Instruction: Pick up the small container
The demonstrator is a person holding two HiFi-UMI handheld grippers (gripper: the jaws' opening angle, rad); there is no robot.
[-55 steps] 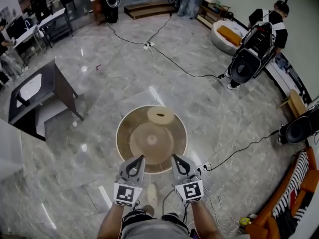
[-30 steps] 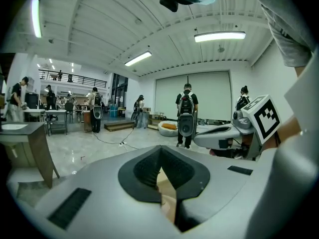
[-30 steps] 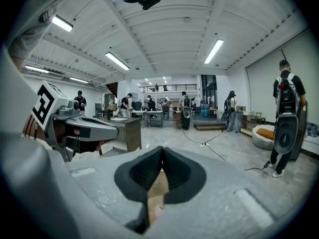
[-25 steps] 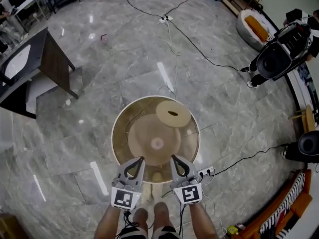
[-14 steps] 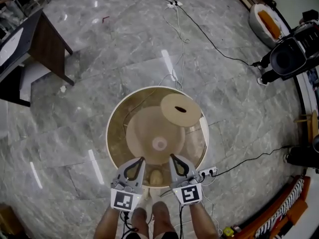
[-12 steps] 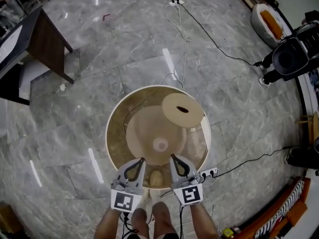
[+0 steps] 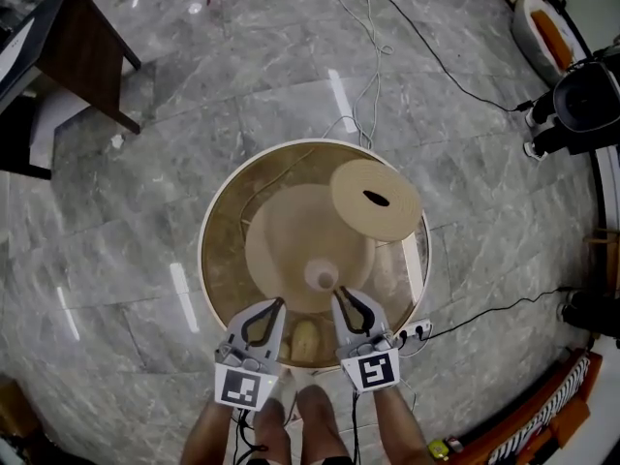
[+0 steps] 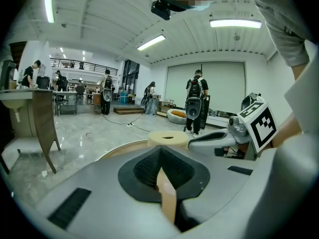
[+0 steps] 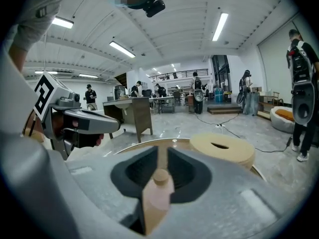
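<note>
The small container (image 7: pixel 376 200) is a flat, round, beige piece with an oval slot in its top. It sits on the far right part of a round glass table with a wooden rim (image 7: pixel 205 260). It also shows in the left gripper view (image 8: pixel 168 138) and the right gripper view (image 9: pixel 223 147), ahead of both jaws. My left gripper (image 7: pixel 274 305) and right gripper (image 7: pixel 339 294) hover side by side over the table's near edge. Both are shut with nothing held. The container lies well beyond them, untouched. In the gripper views, the left gripper (image 8: pixel 160 151) and right gripper (image 9: pixel 162 151) point across the table.
Through the glass I see the table's cone-shaped base (image 7: pixel 300 240). A dark wooden desk (image 7: pixel 73 46) stands far left. Cables (image 7: pixel 373 85) and a power strip (image 7: pixel 415 331) lie on the marble floor. A striped orange sofa (image 7: pixel 562 405) is at the lower right. People stand far off.
Both grippers have come down together toward the table's near edge, and the table and container now look larger and closer in the head view. The jaws stay shut.
</note>
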